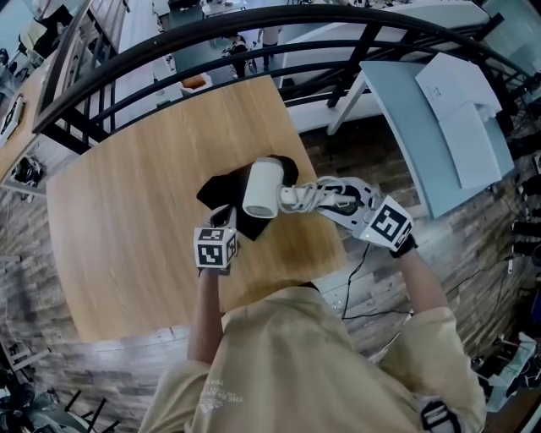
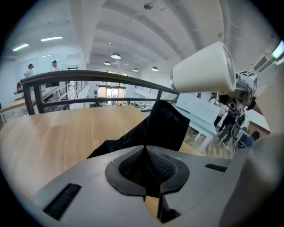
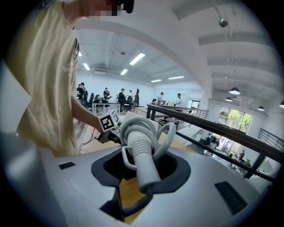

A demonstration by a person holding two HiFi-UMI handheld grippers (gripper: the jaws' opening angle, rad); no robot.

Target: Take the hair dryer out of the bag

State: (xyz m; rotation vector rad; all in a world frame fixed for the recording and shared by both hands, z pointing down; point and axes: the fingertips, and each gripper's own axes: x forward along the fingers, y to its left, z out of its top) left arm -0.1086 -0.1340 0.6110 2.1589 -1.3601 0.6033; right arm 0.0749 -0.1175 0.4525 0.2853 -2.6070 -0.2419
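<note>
The white hair dryer (image 1: pixel 261 188) hangs above the wooden table (image 1: pixel 127 220), with its barrel over the black bag (image 1: pixel 221 189). My right gripper (image 1: pixel 328 200) is shut on the dryer's ribbed handle (image 3: pixel 142 153), where the white cord (image 3: pixel 171 133) is looped. In the left gripper view the dryer's barrel (image 2: pixel 204 68) floats clear above the bag (image 2: pixel 162 126). My left gripper (image 1: pixel 226 215) is shut on an edge of the bag, and the black cloth is pinched between its pads (image 2: pixel 162 167). The cloth stands up in a peak from the grip.
A black curved railing (image 1: pixel 254 25) runs along the table's far side. A pale blue table (image 1: pixel 423 135) with white sheets (image 1: pixel 461 101) stands at the right. Cables (image 1: pixel 359 279) lie on the plank floor by the person's right. Several people stand far off in the hall.
</note>
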